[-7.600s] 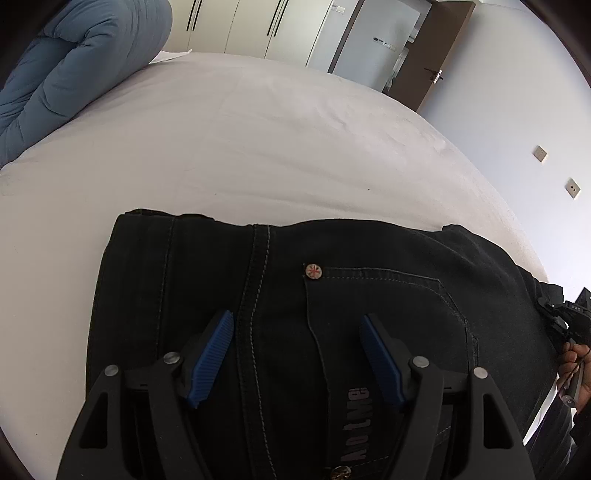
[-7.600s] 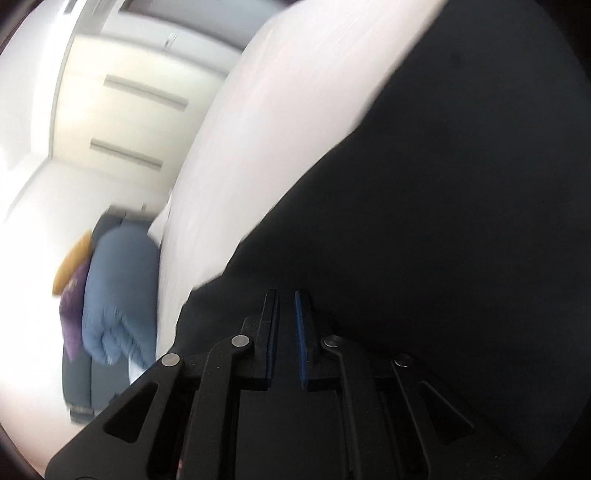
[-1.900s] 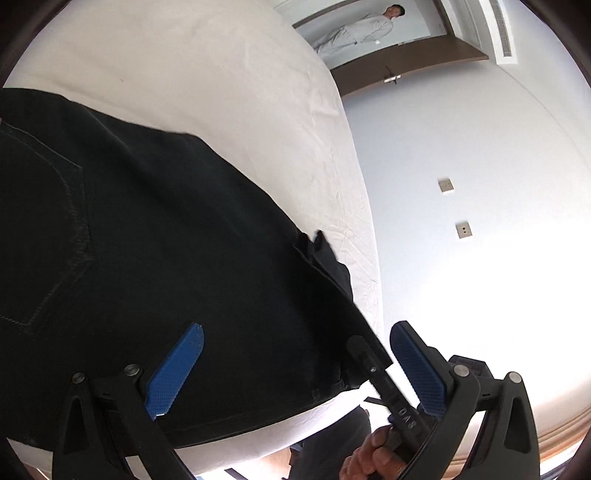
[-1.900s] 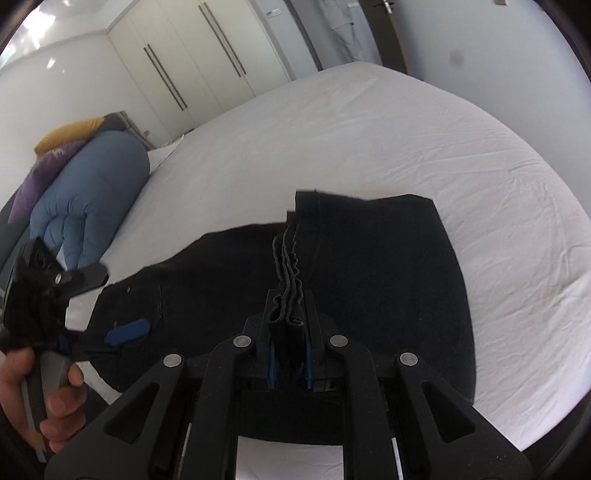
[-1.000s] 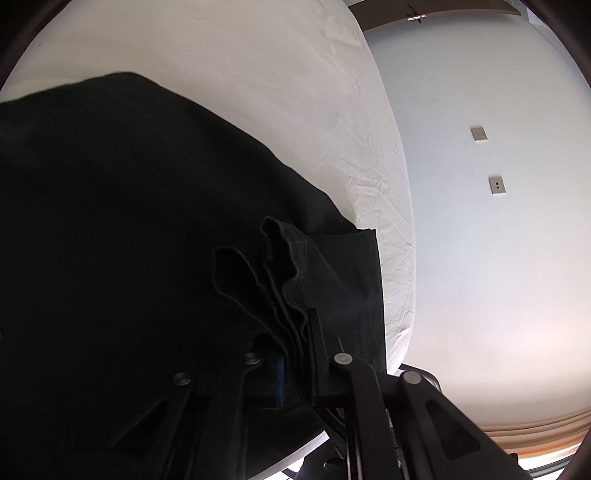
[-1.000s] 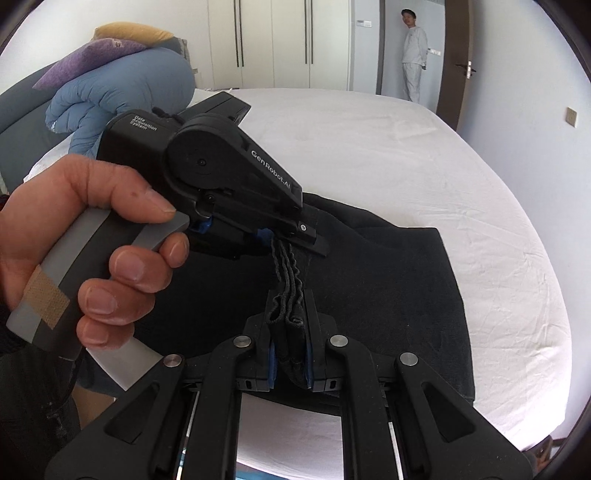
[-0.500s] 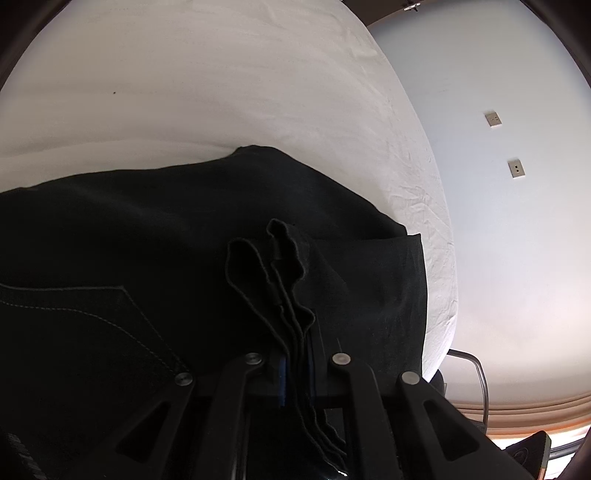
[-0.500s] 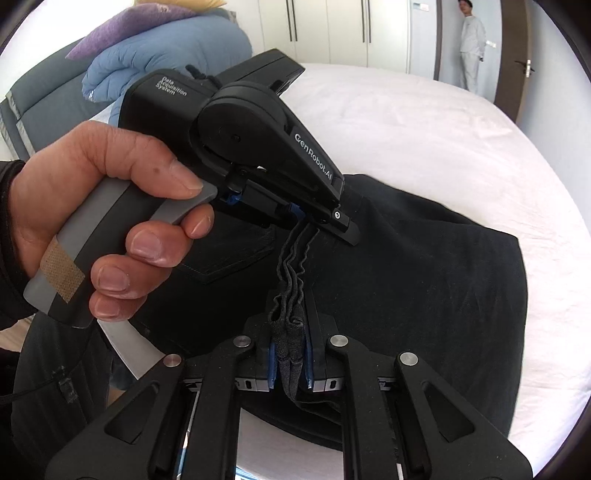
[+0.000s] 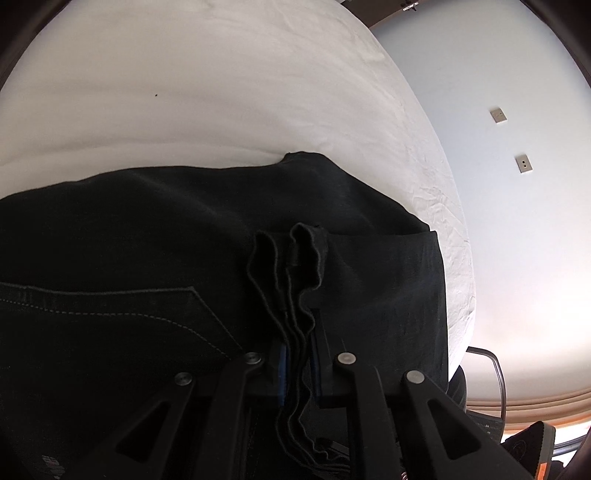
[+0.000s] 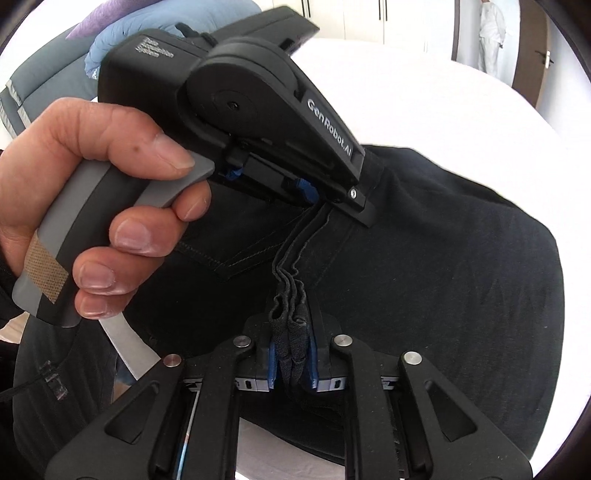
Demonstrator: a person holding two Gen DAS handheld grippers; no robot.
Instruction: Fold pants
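Two black two-finger grippers pinch the gathered hem edges of one pair of black denim pants (image 10: 424,266) lying on one white-sheeted bed (image 9: 221,92).

In the right wrist view, the right gripper (image 10: 291,360) at lower centre is clamped on a bunch of hem layers between its two blue pads (image 10: 272,360). The left gripper (image 10: 314,199), held by one hand (image 10: 92,206) at left, bites the same hem strip at frame centre; its jaws have just been easing apart slightly, the cloth between them. In the left wrist view, the left gripper (image 9: 297,363) at bottom centre holds the wavy layered edges, with one stitched pocket (image 9: 110,314) at lower left. Two wall plates (image 9: 498,115) sit at upper right. One blue duvet (image 10: 155,26) lies at upper left, and one person in white (image 10: 491,37) stands at upper right.
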